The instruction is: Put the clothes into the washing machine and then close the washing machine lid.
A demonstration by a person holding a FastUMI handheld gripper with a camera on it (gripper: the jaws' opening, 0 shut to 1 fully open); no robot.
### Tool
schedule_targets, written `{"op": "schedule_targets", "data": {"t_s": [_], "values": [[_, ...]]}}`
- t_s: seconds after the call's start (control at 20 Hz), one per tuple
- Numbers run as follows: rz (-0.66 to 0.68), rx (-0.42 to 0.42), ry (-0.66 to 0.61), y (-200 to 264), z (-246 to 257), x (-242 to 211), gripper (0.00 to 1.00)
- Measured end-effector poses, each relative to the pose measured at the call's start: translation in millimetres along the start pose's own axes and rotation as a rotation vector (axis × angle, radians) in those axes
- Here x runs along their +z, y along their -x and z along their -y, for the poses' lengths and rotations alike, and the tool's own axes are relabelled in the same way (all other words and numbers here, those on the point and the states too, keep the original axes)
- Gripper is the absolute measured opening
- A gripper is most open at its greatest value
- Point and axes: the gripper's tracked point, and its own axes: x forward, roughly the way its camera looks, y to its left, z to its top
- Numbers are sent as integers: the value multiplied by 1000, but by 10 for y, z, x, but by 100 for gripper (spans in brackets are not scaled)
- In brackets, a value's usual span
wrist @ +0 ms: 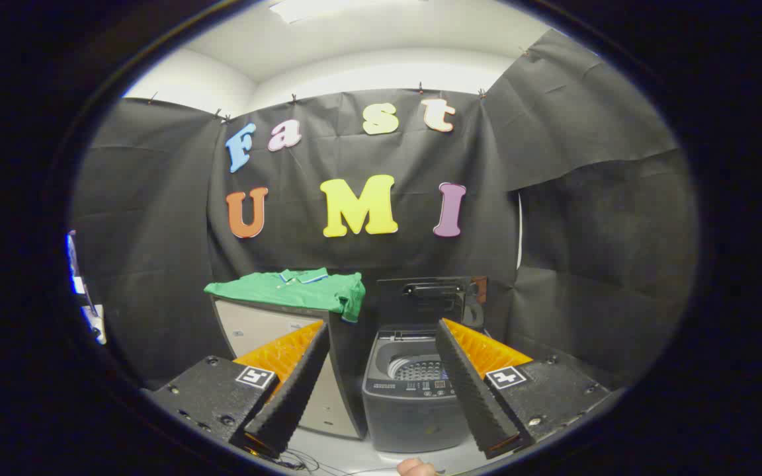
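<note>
Green cloth, a folded shirt, lies on a pale cabinet, beyond the left finger of the gripper and higher than it. Its long side runs across the fingers, which stand wide apart and hold nothing. The washing machine is just ahead between them, with its lid raised.

You see a pale cabinet standing on the left against the far black cloth wall, thin cables lying on the near floor, and a ceiling light overhead.
</note>
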Motion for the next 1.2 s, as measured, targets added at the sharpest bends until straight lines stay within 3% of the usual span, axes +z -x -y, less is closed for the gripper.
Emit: {"op": "schedule_targets", "data": {"t_s": [0.45, 0.75, 1.05, 1.2], "values": [[26, 28, -25, -62, -397, 306, 100], [22, -2, -7, -136, -801, 486, 100], [14, -22, -11, -499, -1286, 828, 100], [-75, -19, 7, -780, -1527, 951, 100]]}}
